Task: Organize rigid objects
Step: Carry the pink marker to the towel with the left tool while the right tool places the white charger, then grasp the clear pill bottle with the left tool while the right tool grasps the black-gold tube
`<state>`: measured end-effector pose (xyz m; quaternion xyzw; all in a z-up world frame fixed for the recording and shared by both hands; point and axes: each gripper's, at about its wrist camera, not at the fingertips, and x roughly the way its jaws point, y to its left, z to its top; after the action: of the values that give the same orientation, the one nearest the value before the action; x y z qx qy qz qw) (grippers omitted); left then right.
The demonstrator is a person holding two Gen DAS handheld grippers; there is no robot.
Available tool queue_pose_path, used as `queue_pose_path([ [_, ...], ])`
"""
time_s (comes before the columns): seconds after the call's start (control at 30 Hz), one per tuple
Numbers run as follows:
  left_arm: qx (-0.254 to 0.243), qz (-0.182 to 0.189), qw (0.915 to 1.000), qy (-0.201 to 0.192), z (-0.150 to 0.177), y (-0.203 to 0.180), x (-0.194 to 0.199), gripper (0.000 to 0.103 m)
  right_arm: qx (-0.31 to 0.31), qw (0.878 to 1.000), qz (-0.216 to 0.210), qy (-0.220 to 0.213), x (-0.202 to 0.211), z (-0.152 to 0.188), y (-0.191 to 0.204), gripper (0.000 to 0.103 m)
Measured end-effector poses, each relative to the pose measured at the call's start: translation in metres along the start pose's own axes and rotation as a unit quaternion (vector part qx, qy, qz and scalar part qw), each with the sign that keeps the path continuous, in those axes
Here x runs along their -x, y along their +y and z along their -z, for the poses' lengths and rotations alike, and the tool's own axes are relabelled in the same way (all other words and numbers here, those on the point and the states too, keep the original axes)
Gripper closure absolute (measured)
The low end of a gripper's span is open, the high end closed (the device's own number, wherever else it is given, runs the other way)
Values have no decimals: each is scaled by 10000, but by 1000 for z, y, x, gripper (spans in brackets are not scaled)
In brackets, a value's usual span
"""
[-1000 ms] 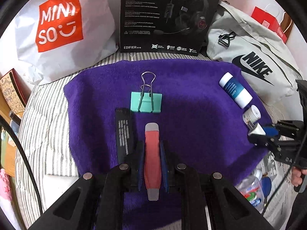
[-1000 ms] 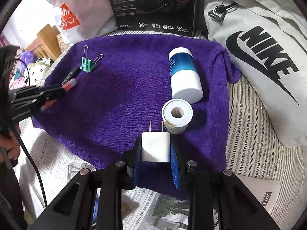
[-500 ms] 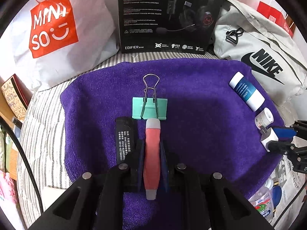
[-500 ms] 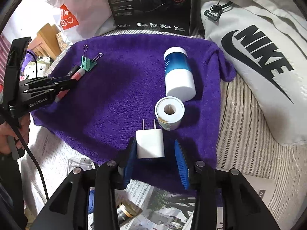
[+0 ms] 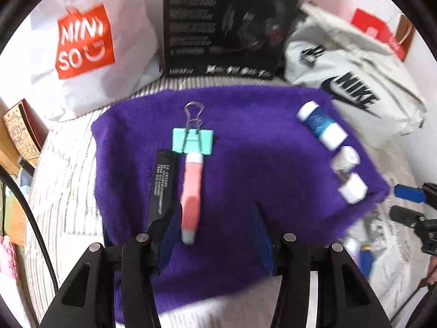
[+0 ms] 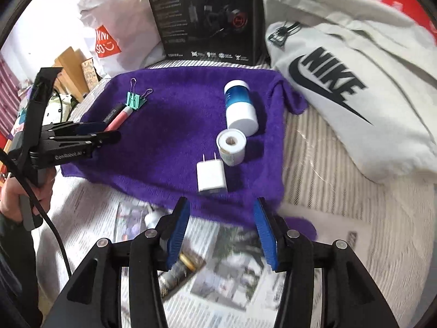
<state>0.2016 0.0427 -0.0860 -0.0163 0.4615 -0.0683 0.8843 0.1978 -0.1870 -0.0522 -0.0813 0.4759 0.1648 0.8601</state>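
On the purple towel point(image 5: 245, 142) lie a pink and grey pen-like stick point(image 5: 191, 191), a black bar point(image 5: 161, 186) to its left and a teal binder clip point(image 5: 192, 140) just beyond it. My left gripper point(image 5: 215, 232) is open, its left pad beside the stick's near end. In the right wrist view the towel point(image 6: 177, 125) holds a white plug charger point(image 6: 210, 176), a small white roll point(image 6: 231, 147) and a blue and white bottle point(image 6: 240, 104) in a row. My right gripper point(image 6: 220, 229) is open and empty, just short of the charger.
A black headset box point(image 6: 202, 16), a white Miniso bag point(image 5: 84, 43) and a grey Nike bag point(image 6: 355, 82) stand behind the towel. Newspaper point(image 6: 232, 268) with small items lies under my right gripper. The left gripper shows at the left of the right wrist view point(image 6: 82, 136).
Both grippers have opened and drawn back. The left one let go of the pink stick below the binder clip. The right one let go of the white charger by the roll.
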Motion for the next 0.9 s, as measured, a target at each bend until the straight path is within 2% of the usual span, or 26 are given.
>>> queue_pose_path([
  [0.07, -31, 129, 9999, -64, 7, -10, 15, 54, -56, 10000, 5, -75, 10, 9, 1, 54],
  [0.2, -104, 663, 9977, -90, 31, -40, 33, 54, -253, 9994, -70, -234, 29, 31, 1, 53],
  [0.3, -116, 917, 9957, 1, 41, -60, 32, 54, -493, 9981, -88, -350, 41, 52, -1, 53],
  [0.47, -54, 1050, 9940, 290, 50, -84, 15, 54, -784, 9960, -141, -394, 55, 82, -3, 52],
  [0.67, 116, 1048, 9931, 503, 54, -92, 0, 51, -987, 9935, -292, -485, 67, 115, -3, 49],
  [0.73, 40, 924, 9943, 524, 53, -92, 1, 48, -1015, 9930, -374, -473, 66, 122, -2, 49],
  [0.8, -115, 635, 9965, 523, 55, -93, 5, 48, -1029, 9928, -397, -459, 66, 126, -3, 49],
  [0.9, -124, 614, 9964, 570, 59, -90, 8, 48, -1040, 9924, -454, -478, 67, 128, -2, 49],
])
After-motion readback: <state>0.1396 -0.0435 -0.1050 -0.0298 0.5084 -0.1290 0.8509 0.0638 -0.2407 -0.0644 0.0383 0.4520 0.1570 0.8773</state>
